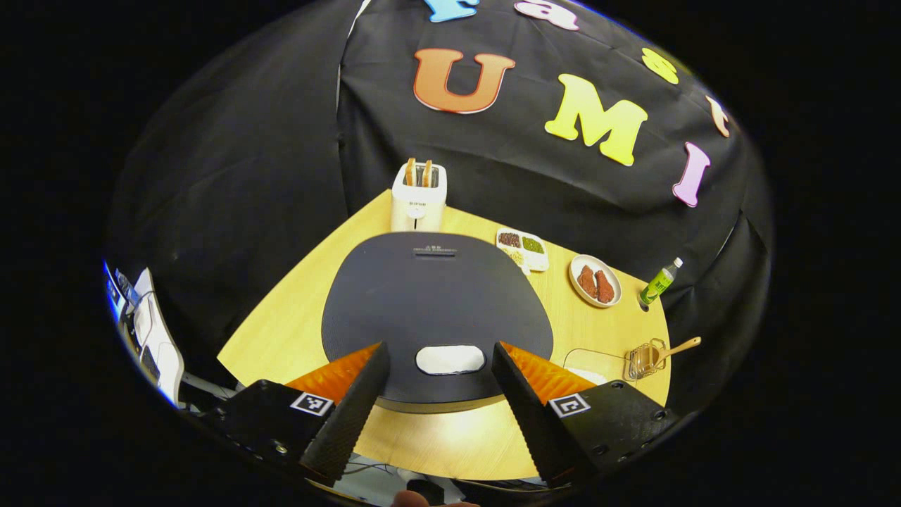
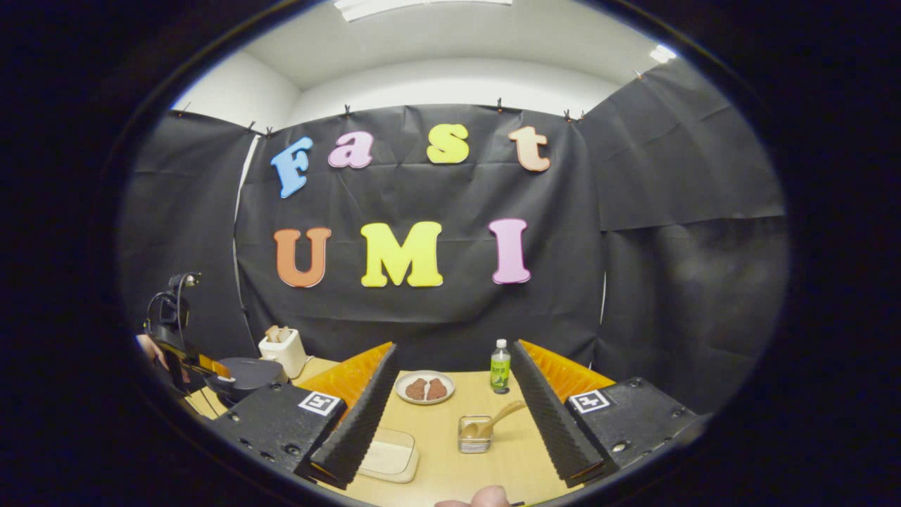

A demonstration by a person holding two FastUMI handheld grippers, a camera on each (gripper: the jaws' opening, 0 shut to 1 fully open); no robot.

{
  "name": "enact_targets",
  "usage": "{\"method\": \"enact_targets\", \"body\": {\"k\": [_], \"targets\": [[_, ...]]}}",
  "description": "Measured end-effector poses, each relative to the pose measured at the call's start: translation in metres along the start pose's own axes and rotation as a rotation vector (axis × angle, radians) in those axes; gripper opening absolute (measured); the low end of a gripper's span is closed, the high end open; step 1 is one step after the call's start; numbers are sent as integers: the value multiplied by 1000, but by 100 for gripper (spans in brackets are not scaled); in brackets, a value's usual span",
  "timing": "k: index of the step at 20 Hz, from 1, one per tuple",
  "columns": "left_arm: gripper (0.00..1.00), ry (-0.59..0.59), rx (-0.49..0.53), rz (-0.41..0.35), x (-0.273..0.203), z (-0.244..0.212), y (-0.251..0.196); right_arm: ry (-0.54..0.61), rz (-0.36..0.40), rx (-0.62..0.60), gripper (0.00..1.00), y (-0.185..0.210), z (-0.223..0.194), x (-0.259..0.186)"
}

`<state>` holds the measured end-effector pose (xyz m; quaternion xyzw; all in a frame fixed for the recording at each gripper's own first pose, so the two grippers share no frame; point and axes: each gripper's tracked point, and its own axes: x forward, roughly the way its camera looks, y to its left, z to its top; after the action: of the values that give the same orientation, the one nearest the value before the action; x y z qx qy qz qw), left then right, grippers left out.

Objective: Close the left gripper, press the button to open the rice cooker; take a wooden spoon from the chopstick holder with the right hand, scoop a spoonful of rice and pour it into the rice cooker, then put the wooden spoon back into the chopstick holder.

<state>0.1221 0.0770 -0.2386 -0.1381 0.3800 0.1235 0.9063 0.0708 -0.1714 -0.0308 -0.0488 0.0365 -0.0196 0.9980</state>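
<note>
The rice cooker (image 1: pixel 436 296) has a dark, closed lid with a white button (image 1: pixel 450 359) at its near edge. My left gripper (image 1: pixel 440 350) is open just above that edge, one finger on each side of the button. The wire chopstick holder (image 1: pixel 644 360) stands at the table's right, the wooden spoon (image 1: pixel 681 346) leaning out of it. In the right gripper view, my right gripper (image 2: pixel 454 347) is open and holds nothing; the holder (image 2: pixel 475 434) with the spoon (image 2: pixel 498 417) sits on the table between its fingers, farther off. The cooker (image 2: pixel 246 372) is far left.
A clear rice container (image 2: pixel 388 454) lies left of the holder. A plate of meat (image 2: pixel 424 388) and a green bottle (image 2: pixel 500 366) stand at the back. A toaster (image 1: pixel 418 197) and a tray of beans (image 1: pixel 522 248) sit behind the cooker. Black cloth walls enclose the table.
</note>
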Motion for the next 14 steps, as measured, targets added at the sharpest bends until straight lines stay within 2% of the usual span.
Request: {"method": "enact_targets", "body": {"k": [7,11,12,14], "targets": [[96,65,8,34,17,-21,4,-27,-5,6,100,0,11,-9],[96,90,85,58,18,-36,7,-32,9,30,100,9,8,-5],[100,74,110,75,20,-34,7,-29,16,31,99,13,7,-4],[96,54,103,83,21,-35,6,-26,31,32,100,19,5,-4]]}}
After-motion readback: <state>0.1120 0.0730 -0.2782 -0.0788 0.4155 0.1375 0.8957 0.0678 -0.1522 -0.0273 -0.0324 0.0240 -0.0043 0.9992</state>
